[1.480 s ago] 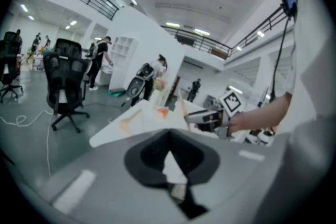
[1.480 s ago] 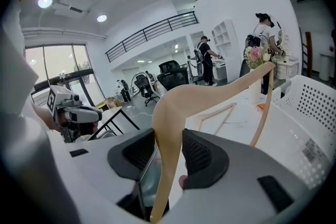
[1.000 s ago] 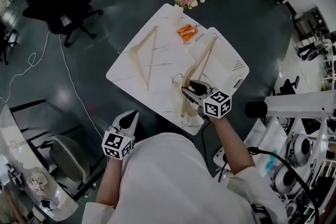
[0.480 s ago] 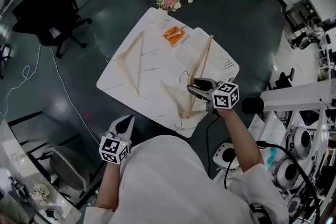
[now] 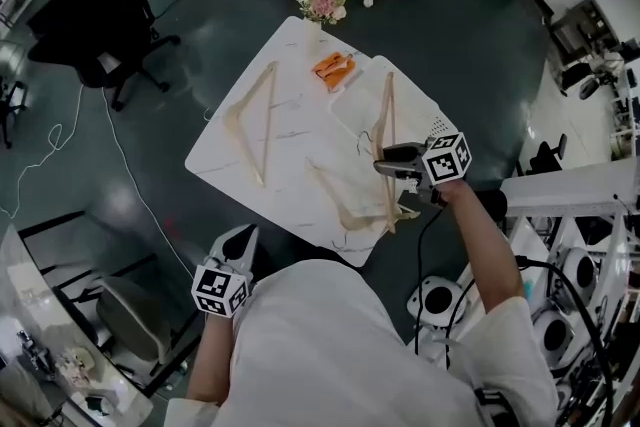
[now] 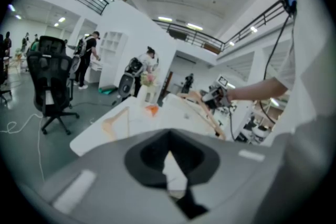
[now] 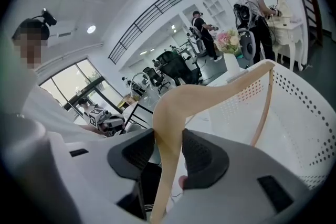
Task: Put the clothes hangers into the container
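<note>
My right gripper (image 5: 398,162) (image 7: 168,152) is shut on the bend of a pale wooden hanger (image 5: 387,110) (image 7: 210,97). One arm of the hanger reaches over the white perforated container (image 5: 440,120) (image 7: 310,123) at the table's right side. Its other arm points down toward the table's near edge. A second hanger (image 5: 250,120) lies flat on the left of the white table (image 5: 300,115). A third hanger (image 5: 338,197) lies near the front edge, close to the held one's lower tip. My left gripper (image 5: 240,240) hangs off the table at the near left, shut and holding nothing.
An orange object (image 5: 333,68) lies at the far side of the table, and a vase of flowers (image 5: 322,3) stands on the far corner. A black office chair (image 5: 90,20) stands on the floor at left. White equipment (image 5: 570,205) crowds the right.
My right gripper has carried the hanger to the right, and the hanger has swung so that one arm now lies over the container. The left gripper has hardly shifted.
</note>
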